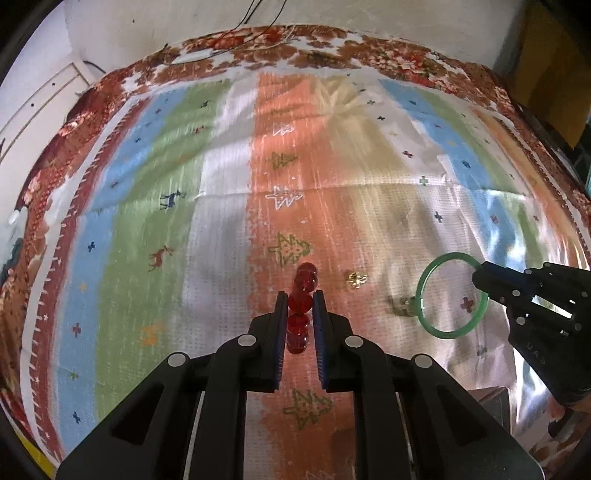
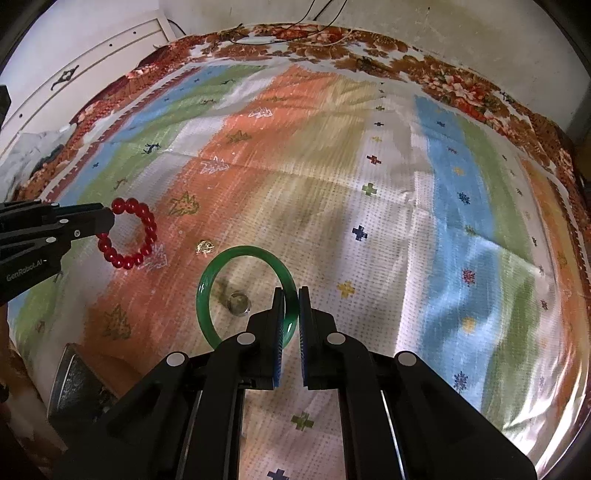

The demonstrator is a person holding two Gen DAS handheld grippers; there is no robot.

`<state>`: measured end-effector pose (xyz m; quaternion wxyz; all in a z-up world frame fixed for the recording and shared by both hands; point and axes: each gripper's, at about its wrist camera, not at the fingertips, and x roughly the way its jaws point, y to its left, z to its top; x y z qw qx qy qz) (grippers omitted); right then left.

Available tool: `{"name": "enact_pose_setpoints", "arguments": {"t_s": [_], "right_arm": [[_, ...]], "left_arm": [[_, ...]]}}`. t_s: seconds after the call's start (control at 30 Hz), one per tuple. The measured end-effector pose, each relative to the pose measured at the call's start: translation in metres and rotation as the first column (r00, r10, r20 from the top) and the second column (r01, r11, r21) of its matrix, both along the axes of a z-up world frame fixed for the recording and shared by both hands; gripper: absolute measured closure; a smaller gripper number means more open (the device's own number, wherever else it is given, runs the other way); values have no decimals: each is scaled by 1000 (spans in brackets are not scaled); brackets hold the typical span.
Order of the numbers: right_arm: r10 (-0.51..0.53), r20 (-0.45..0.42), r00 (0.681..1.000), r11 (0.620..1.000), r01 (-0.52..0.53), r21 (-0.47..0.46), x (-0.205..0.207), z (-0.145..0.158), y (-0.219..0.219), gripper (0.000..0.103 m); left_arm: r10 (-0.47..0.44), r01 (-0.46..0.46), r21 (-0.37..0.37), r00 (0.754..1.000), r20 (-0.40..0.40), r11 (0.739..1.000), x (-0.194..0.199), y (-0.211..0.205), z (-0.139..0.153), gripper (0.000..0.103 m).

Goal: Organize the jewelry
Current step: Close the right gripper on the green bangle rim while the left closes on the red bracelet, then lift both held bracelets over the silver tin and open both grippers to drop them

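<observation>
1. A red bead bracelet [image 1: 300, 306] is pinched between the fingers [image 1: 282, 325] of the left gripper [image 1: 300, 297]; in the right wrist view the bracelet [image 2: 129, 236] is seen as a full loop hanging clear of the cloth below it.
2. A green bangle [image 2: 245, 295] is clamped on its rim by the right gripper [image 2: 291, 295], whose fingers [image 2: 279, 321] are pressed onto the band; in the left wrist view the bangle [image 1: 452, 295] is seen held at its right edge, off the cloth.
3. A small gold piece [image 1: 356, 279] is seen lying on the cloth between the two held rings; it cannot be told what kind of jewelry it is.
4. A small clear, roundish piece [image 2: 238, 304] is seen on the cloth through the opening of the bangle; its kind cannot be told either.
5. Everything is set over a striped cloth [image 1: 221, 184] printed with trees, deer and crosses, bordered by a red floral band [image 2: 461, 85].
6. A dark box-like object [image 2: 74, 384] is seen at the lower left of the right wrist view, only partly visible.
7. A white wall [image 1: 332, 14] with loose wires is seen beyond the far edge.
</observation>
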<state>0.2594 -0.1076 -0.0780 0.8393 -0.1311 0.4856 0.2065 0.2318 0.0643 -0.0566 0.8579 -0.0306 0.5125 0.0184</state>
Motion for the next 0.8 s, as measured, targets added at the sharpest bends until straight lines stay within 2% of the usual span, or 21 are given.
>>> {"name": "enact_pose_setpoints", "arguments": {"t_s": [0.4,0.8], "right_arm": [[-18,41,999,999,16,38,-15,22,-10,95],[-8,101,995,996,-1,87,-48,45,-17,95]], "left_arm": [[-23,27,-48,997,77,998,-22,-6,29,90],[-15,30,-93,988,156,995,-59,-14,49,90]]}}
